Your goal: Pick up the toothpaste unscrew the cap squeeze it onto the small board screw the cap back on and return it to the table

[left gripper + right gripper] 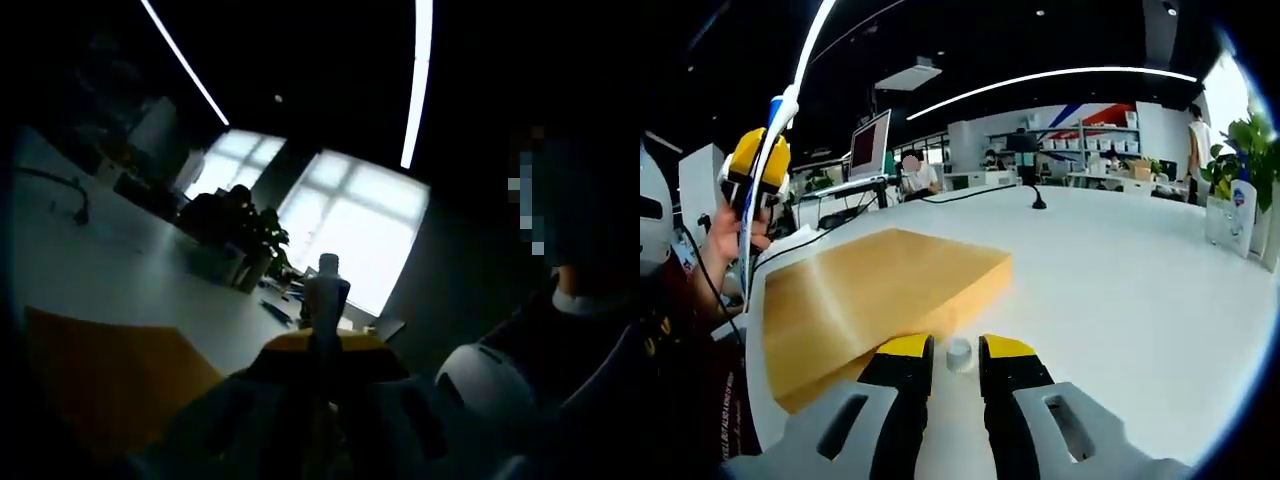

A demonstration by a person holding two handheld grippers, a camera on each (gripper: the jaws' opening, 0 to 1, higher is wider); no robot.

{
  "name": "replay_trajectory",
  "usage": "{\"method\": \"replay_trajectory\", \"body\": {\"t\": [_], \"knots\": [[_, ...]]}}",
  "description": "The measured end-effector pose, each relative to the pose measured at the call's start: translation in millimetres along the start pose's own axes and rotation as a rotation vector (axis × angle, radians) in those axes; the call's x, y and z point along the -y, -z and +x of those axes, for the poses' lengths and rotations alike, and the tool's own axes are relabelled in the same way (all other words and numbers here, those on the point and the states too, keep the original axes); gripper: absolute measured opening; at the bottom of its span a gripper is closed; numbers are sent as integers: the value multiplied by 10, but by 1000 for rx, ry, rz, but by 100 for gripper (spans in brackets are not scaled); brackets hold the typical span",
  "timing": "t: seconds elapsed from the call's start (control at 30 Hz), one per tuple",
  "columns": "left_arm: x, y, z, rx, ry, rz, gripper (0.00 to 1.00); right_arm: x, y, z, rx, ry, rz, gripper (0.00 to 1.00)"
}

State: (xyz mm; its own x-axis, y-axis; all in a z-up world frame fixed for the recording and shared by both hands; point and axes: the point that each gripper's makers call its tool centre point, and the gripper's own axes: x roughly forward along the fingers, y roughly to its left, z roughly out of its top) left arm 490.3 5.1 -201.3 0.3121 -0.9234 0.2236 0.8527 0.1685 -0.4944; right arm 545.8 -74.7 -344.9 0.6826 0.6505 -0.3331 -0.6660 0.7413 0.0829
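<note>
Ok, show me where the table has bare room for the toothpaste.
Free: the white table right of the wooden board, out to the plants and bottles at the far edge. Crowded: the strip beside the board where the cap sits between the right gripper jaws.

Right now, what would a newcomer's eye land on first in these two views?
In the right gripper view, the wooden board on the white table, with the small white cap between the right gripper's open yellow tips. At far left, the left gripper holds the toothpaste tube raised; the left gripper view shows its uncapped nozzle against bright windows.
</note>
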Motion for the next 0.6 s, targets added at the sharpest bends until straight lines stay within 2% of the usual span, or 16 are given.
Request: {"method": "replay_trajectory", "body": {"t": [0.3, 0.5, 0.6], "knots": [[12, -23, 1, 1, -1, 3, 5, 62, -128, -89, 24, 24, -30, 18], [28, -22, 12, 1, -5, 5, 5, 131, -374, -246, 94, 39, -23, 18], [36, -36, 14, 3, -8, 8, 5, 103, -502, -288, 128, 22, -20, 19]]}}
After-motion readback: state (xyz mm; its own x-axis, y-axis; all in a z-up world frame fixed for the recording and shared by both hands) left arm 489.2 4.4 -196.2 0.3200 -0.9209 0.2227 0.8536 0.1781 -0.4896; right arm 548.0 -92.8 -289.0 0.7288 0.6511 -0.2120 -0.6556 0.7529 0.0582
